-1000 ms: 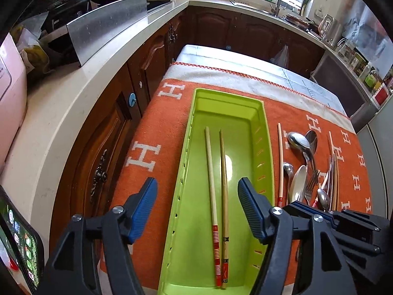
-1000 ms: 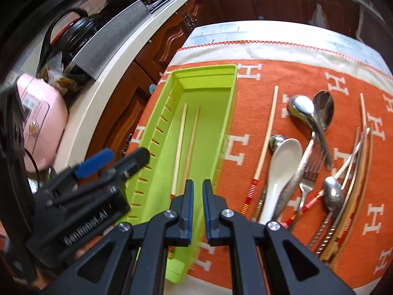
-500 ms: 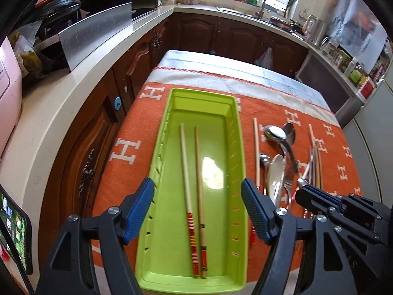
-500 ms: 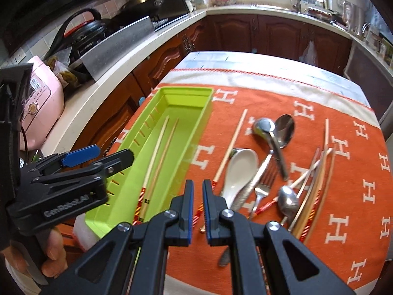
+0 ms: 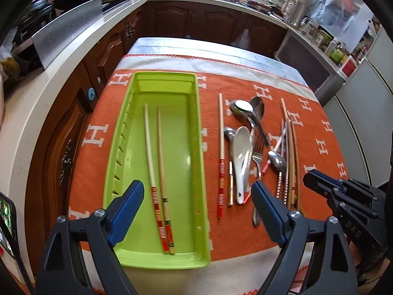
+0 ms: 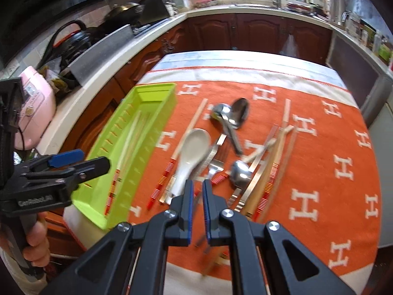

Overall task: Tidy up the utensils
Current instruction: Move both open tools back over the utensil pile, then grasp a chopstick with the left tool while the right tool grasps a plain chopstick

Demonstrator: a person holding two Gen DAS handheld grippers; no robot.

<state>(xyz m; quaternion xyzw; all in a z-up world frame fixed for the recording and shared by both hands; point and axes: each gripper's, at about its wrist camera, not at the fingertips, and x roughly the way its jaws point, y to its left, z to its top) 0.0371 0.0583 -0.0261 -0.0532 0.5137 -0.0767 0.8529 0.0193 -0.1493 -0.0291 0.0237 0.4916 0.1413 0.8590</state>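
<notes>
A lime-green tray [image 5: 200,135] lies on the left of the orange cloth with two chopsticks [image 5: 161,152] inside. My left gripper [image 5: 196,191] hovers over the tray's near end. Its jaws are opening wide and nothing is pressed between them. To the tray's right lie a loose chopstick [image 5: 221,147], a white ceramic spoon [image 5: 242,152], metal spoons [image 5: 242,107], a fork [image 5: 256,157] and more chopsticks [image 5: 291,152]. My right gripper [image 6: 197,184] is shut and empty, above the near end of the white spoon [image 6: 194,147]. The right wrist view is motion-blurred.
The orange H-patterned cloth [image 5: 319,127] covers a small table. Dark wooden cabinets and a white counter [image 5: 61,93] run along the left and back. A pink appliance [image 6: 34,108] stands on the counter. A hand [image 6: 36,241] holds the left gripper.
Both cameras have pulled back toward the table's near edge. The left jaws have spread wider. The right gripper, still shut, has shifted from beside the tray to over the loose utensils.
</notes>
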